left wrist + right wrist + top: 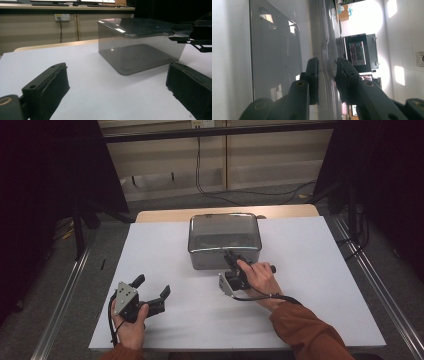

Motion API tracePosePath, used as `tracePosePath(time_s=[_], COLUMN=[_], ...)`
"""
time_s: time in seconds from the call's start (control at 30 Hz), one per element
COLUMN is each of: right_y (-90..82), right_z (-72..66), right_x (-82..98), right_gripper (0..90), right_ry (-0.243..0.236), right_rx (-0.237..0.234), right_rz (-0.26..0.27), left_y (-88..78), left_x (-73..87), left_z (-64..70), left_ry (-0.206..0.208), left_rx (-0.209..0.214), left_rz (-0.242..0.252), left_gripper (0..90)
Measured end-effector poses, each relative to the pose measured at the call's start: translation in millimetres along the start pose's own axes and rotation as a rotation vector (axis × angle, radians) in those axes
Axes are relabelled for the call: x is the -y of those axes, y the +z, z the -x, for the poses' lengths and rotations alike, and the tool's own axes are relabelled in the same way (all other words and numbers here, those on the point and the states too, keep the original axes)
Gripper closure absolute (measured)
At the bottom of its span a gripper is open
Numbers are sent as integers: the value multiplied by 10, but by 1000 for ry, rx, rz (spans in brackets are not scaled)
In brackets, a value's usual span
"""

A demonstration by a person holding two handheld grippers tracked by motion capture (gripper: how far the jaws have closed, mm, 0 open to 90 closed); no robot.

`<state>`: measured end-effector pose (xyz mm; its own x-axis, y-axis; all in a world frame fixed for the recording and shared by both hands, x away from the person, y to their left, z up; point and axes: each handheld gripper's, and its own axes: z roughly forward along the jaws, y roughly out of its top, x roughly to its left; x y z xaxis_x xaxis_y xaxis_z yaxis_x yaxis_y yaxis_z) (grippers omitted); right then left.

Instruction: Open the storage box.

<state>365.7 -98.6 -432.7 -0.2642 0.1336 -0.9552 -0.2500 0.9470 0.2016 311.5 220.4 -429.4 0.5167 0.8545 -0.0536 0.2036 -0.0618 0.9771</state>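
The right gripper [233,258], turned on its side, pinches the near rim of the lid of a smoky grey translucent plastic box [224,240], one jaw under the rim and one above it. The box stands at the middle far part of the white rectangular table [165,245]. The left gripper [150,290] rests near the front left, jaws spread wide and holding nothing.

One smoked clear box [224,240] (lidded), one white table [150,255], two grippers: left [152,291], right [231,256].
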Motion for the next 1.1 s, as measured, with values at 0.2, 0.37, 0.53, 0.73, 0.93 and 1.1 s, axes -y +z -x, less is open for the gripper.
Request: tracePosePath(time_s=[0.2, 0.37, 0.53, 0.73, 0.93, 1.1], right_y=[-11, -9, -11, -11, -18, -19], right_z=[-3, 1, 5, 22, 40, 52], right_x=[-13, -14, -15, -14, -17, -18], right_gripper=[780, 785, 787, 789, 791, 793], right_ry=[-1, -4, 0, -2, 6, 5], right_rx=[11, 10, 10, 9, 13, 14], right_rz=[-5, 0, 1, 3, -1, 1], left_y=[12, 22, 29, 33, 42, 86], left_x=[-4, -15, -32, -34, -40, -44], left_z=[-10, -12, -5, 2, 37, 23], left_ry=[-18, -23, -22, -22, 10, -8], left_rx=[5, 14, 24, 49, 59, 97], left_rz=[2, 9, 18, -5, 12, 8], left_gripper=[50, 53, 53, 41, 60, 52])
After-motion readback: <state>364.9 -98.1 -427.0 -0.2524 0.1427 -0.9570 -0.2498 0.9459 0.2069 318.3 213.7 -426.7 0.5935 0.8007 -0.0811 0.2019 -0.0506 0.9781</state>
